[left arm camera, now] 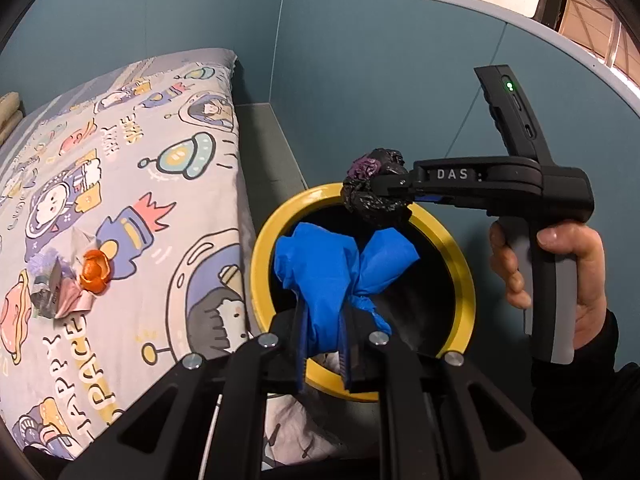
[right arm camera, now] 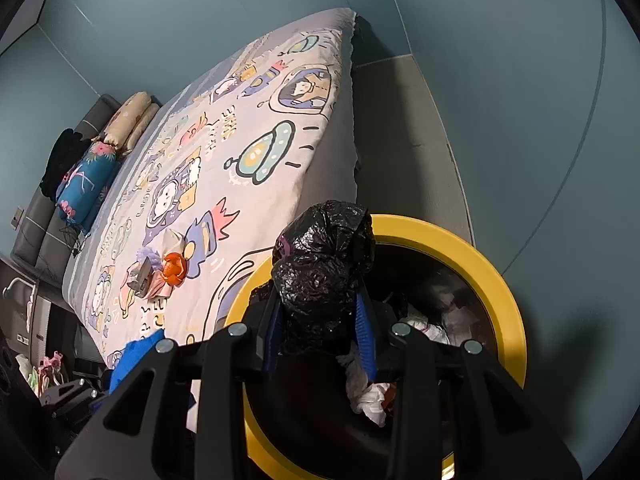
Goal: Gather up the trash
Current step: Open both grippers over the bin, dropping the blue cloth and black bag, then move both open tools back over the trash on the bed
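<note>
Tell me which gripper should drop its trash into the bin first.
Left, probably: its blue wad hangs over the middle of the yellow-rimmed bin; the right gripper's black wad sits over the rim.

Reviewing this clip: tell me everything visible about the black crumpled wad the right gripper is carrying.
The black wad looks like a shiny, crinkled plastic bag balled into a lumpy bundle, with a purple patch showing on one side. It is clamped between the right gripper's blue-padded fingers and bulges out beyond their tips. It hangs over the yellow-rimmed bin, near the rim on the bed side, not yet inside. Only the gripper touches it.
</note>
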Demonstrator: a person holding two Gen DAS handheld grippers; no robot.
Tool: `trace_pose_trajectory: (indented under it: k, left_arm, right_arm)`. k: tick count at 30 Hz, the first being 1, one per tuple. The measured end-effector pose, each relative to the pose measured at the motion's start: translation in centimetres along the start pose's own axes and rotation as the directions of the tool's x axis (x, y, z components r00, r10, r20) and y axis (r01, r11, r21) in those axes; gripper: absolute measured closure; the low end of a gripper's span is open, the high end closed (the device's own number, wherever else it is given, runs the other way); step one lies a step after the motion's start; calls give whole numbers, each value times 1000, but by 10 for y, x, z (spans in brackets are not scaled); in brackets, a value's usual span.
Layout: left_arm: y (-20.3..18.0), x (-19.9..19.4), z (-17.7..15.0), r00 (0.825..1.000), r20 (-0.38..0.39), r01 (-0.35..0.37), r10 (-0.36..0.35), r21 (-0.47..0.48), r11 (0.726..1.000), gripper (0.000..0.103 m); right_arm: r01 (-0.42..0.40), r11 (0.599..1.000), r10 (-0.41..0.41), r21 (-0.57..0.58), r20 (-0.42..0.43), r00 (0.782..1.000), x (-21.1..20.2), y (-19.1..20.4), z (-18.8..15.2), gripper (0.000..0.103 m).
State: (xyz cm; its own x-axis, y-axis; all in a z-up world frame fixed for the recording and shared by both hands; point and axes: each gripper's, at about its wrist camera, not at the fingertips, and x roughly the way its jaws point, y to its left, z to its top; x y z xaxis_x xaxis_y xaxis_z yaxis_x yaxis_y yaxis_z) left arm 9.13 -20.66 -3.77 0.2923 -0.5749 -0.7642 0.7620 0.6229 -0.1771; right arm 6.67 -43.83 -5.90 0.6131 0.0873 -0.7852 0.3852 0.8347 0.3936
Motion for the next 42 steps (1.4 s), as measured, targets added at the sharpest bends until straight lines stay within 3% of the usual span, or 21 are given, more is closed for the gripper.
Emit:
trace_pose_trajectory:
  k: [17, 22, 27, 42]
  left_arm:
    - [-10, 26, -10, 992, -82, 95, -97, -21, 995, 91]
    - [-6, 26, -10, 990, -78, 116, -119, -43, 992, 79]
    - [-7, 23, -10, 990, -69, 117, -120, -50, 992, 54]
    - [30, 5, -7, 998, -26, 56, -60, -139, 989, 38]
  right_arm:
    - [-22, 999, 24, 40, -50, 998, 17, -12, 0, 69]
    - [-21, 998, 23, 54, -45, 999, 16, -16, 2, 63]
    - [-8, 997, 11, 70, -30, 999, 13, -20, 4, 55]
    - [-20, 998, 19, 61, 18, 1000, 1, -12, 10, 43]
